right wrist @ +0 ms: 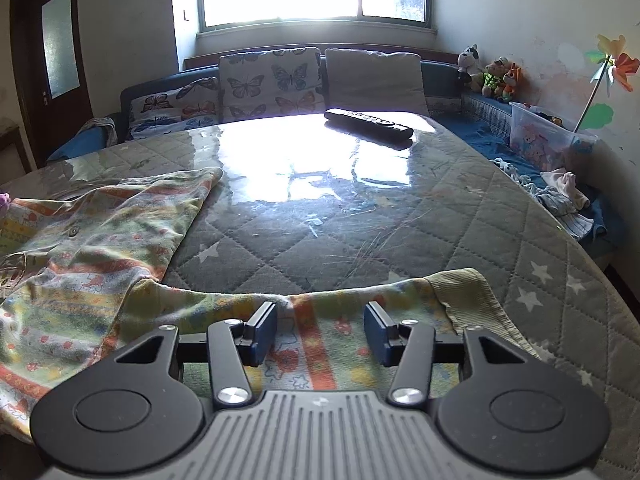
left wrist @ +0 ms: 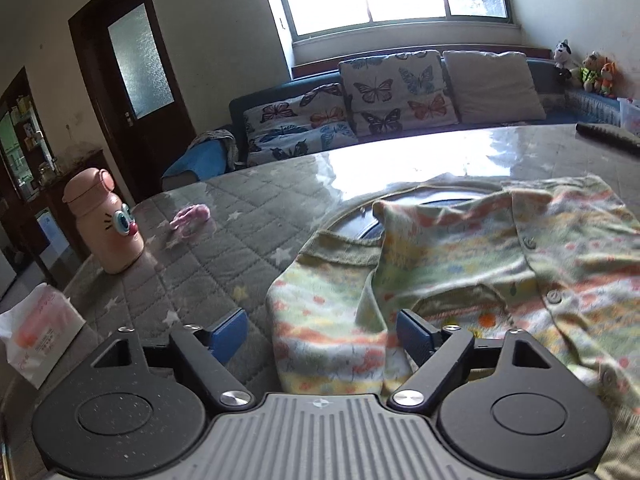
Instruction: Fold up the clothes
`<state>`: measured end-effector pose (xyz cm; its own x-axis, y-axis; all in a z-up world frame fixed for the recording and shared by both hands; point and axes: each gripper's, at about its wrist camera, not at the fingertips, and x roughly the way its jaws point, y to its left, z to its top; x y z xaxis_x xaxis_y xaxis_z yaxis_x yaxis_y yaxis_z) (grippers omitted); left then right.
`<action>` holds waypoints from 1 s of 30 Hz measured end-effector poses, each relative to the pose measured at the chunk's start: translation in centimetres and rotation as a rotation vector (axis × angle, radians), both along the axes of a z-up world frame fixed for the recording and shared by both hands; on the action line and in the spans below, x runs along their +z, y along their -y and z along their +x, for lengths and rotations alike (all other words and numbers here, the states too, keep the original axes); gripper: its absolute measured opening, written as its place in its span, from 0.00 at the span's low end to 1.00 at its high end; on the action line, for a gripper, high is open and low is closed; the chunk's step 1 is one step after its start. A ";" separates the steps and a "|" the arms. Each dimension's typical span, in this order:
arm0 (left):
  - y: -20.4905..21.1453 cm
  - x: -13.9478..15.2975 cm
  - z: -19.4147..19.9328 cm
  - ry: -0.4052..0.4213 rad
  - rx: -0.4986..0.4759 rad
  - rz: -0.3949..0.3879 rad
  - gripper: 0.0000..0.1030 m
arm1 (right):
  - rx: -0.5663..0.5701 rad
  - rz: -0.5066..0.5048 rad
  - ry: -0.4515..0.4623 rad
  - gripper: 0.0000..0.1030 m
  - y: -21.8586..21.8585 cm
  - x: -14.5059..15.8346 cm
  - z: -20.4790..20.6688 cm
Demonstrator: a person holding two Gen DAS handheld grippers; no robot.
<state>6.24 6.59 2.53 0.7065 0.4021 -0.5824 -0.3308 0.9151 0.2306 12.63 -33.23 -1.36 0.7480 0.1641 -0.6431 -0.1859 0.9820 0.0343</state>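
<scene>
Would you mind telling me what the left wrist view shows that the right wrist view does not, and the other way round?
Only the left wrist view shows the pink bottle with a cartoon face, a small pink cloth, a white plastic bag and the left gripper, open over a sleeve.

Only the right wrist view shows the pinwheel, the clear storage box and the right gripper, open above the other sleeve.

Both show the patterned baby cardigan, quilted table cover, remote control, butterfly cushions and stuffed toys.
</scene>
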 end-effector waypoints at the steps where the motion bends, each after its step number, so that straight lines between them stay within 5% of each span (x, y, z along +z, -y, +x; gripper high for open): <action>1: -0.3 0.1 0.5 -0.002 0.002 -0.001 0.67 | 0.000 0.001 0.000 0.49 0.0 0.0 0.0; 7: -3.4 -0.1 4.2 -0.036 0.054 -0.049 0.46 | 0.002 0.003 -0.002 0.51 0.1 0.0 0.0; 16: -4.6 -0.7 10.1 -0.116 -0.008 -0.095 0.46 | 0.001 0.003 -0.002 0.56 -0.1 0.0 0.1; 20: -4.2 -1.6 12.2 -0.167 -0.082 -0.112 0.45 | -0.003 0.012 -0.004 0.56 0.0 0.0 0.0; 26: -3.7 -0.9 11.5 -0.062 -0.255 -0.238 0.48 | -0.002 0.007 -0.006 0.58 -0.2 0.0 0.0; 30: -2.3 -1.2 11.0 -0.067 -0.356 -0.262 0.49 | 0.002 0.003 -0.005 0.62 -0.4 -0.1 0.0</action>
